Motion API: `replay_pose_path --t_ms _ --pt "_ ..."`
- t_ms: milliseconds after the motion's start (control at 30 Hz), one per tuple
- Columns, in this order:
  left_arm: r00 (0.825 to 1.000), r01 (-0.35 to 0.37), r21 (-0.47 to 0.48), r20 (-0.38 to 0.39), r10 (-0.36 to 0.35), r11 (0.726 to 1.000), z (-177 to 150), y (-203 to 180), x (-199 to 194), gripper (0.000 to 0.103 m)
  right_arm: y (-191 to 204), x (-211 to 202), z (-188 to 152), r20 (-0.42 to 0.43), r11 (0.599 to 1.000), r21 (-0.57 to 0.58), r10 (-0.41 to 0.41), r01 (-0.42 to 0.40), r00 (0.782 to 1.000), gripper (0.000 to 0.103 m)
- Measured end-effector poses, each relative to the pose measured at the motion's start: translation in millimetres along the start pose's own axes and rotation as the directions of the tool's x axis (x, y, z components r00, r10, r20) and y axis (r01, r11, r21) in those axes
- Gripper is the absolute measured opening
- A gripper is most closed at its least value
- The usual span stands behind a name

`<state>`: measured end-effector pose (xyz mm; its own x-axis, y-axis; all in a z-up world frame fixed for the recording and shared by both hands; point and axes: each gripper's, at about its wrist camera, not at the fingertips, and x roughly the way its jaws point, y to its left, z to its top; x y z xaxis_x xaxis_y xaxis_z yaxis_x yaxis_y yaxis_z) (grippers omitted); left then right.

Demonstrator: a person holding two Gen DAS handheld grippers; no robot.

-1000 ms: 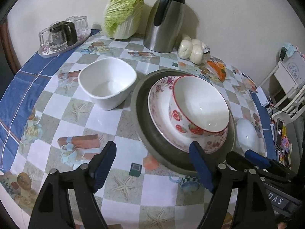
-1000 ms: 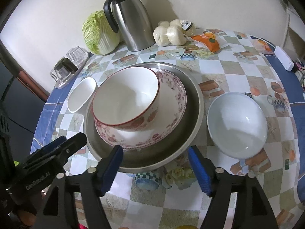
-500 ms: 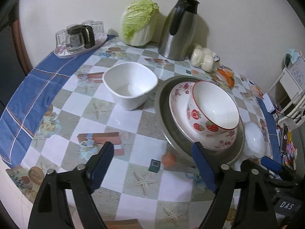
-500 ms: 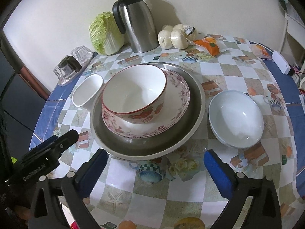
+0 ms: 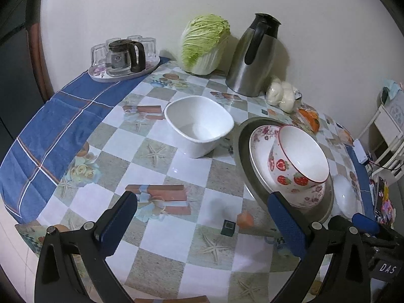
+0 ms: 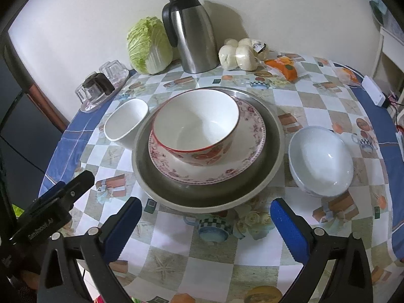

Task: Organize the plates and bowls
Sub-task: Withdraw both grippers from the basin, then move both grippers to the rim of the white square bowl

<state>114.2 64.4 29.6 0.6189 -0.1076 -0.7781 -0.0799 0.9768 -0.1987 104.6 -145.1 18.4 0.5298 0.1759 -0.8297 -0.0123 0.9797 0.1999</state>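
Note:
A strawberry-patterned bowl [image 6: 195,128] [image 5: 300,161] sits on a floral plate [image 6: 242,161] [image 5: 257,149], which lies on a large grey plate [image 6: 209,197] [image 5: 243,151]. A white square bowl [image 5: 198,125] [image 6: 126,122] stands to its left. A white round bowl [image 6: 320,160] [image 5: 344,198] stands to its right. My left gripper [image 5: 202,223] is open and empty, above the table's near edge, left of the stack. My right gripper [image 6: 204,229] is open and empty, in front of the stack.
A steel thermos jug [image 6: 192,32], a napa cabbage [image 6: 149,45], white buns [image 6: 240,54] and an orange packet [image 6: 285,68] stand along the back wall. A tray with glasses and a small glass pot [image 5: 123,58] is at the back left. The left gripper's body [image 6: 50,214] shows beside my right one.
Both grippers have pulled back from the stack toward the table's near edge. The right gripper's jaws have opened wider. The left view has swung left, so the stack sits further right.

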Motion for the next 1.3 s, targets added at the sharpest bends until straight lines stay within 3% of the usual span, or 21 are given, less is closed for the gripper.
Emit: replay_pose_path --t_ms 767,1100,1300 --pt "0.995 0.025 -0.071 0.102 -0.018 0.997 44.8 65.7 0.1 0.103 69.6 8.1 38.1 -0.005 0.999 -0.032 0.041 -0.041 0.999 0.103" --pt "0.994 0.062 -0.088 0.094 -0.054 0.994 73.3 88.9 15.0 0.103 99.8 28.6 65.3 -0.017 0.997 -0.063 0.047 -0.048 0.999 0.103" --pt "0.997 0.033 -0.039 0.067 -0.031 0.999 91.6 94.3 29.1 0.103 111.1 45.2 82.8 -0.024 0.996 -0.077 0.051 -0.053 0.998 0.103"
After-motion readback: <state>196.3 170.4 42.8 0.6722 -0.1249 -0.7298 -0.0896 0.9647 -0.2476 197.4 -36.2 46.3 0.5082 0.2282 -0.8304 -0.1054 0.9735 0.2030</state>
